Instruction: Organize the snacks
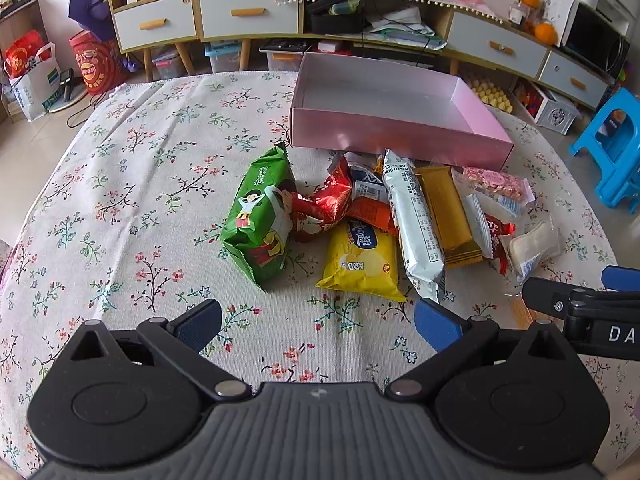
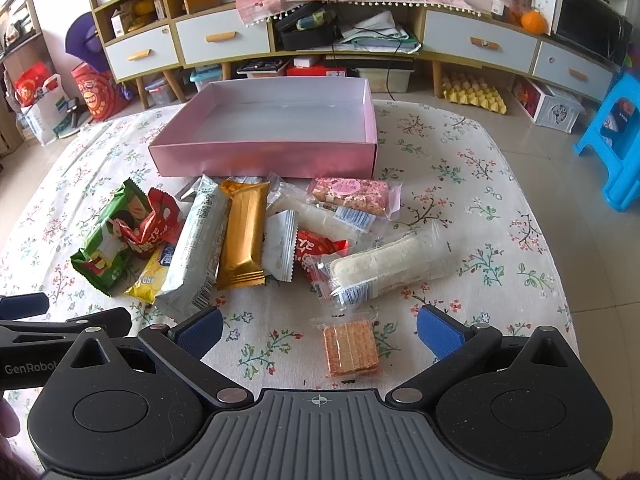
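Both grippers hover low over the table [image 1: 132, 152], and nothing is in either one: the left gripper [image 1: 318, 324] has its fingers spread wide, and the right gripper [image 2: 319, 330] is just as wide, with a clear-wrapped wafer pack [image 2: 350, 349] lying flat on the flowered cloth between its blue pads, touching neither. From the left wrist view the snack pile sits at twelve o'clock of the left gripper: a green bag [image 1: 258, 220] on the nine o'clock edge, a crumpled red packet [image 1: 324, 204] leaning against it, a yellow chip bag [image 1: 362, 260] nearest the fingers, then a long silver pack [image 1: 414, 224] and a gold bar [image 1: 446, 216] side by side. At the pile's three o'clock end lie a pink-speckled bar [image 2: 350, 192] and a white roll in clear wrap [image 2: 384, 266]. Beyond the pile, at twelve o'clock, the pink box [image 2: 264, 156] stands open, just beside the snacks.
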The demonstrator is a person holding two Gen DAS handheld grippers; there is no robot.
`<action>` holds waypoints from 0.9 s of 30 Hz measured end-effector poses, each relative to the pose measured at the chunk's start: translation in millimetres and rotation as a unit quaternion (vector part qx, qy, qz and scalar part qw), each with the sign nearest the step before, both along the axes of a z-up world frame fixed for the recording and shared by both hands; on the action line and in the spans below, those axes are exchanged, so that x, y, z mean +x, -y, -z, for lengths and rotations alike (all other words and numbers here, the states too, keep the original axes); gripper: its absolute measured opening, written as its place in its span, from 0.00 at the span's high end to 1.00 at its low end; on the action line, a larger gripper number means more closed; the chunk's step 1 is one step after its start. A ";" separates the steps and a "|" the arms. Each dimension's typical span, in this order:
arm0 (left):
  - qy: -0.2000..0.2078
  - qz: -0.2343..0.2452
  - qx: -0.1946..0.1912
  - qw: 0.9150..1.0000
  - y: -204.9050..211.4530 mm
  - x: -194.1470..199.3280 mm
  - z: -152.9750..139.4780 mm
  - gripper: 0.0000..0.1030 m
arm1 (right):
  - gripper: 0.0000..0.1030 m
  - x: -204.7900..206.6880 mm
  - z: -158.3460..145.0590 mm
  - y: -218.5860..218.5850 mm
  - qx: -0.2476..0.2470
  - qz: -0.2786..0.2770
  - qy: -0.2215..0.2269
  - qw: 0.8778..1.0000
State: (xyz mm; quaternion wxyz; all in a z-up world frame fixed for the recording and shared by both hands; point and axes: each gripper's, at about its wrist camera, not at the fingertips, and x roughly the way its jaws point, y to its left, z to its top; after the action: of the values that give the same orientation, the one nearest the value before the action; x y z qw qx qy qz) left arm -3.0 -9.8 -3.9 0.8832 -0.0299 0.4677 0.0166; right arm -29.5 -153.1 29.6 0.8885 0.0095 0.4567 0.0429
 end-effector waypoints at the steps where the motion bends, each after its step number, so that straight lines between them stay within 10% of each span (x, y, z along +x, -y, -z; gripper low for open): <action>1: 0.000 0.000 0.000 1.000 -0.2 0.1 0.3 0.00 | 0.00 0.0 -0.1 -0.1 0.000 0.000 0.000 1.000; 27: 0.001 0.044 0.011 0.999 -4.1 4.5 -4.2 0.00 | 0.00 12.6 -3.3 -4.8 0.017 -0.020 -0.009 1.000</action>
State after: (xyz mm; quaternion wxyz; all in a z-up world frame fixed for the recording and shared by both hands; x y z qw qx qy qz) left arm 1.5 -5.7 0.3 0.8838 0.0000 0.4676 -0.0168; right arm -16.9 -148.3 32.9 0.8830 0.0161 0.4641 0.0683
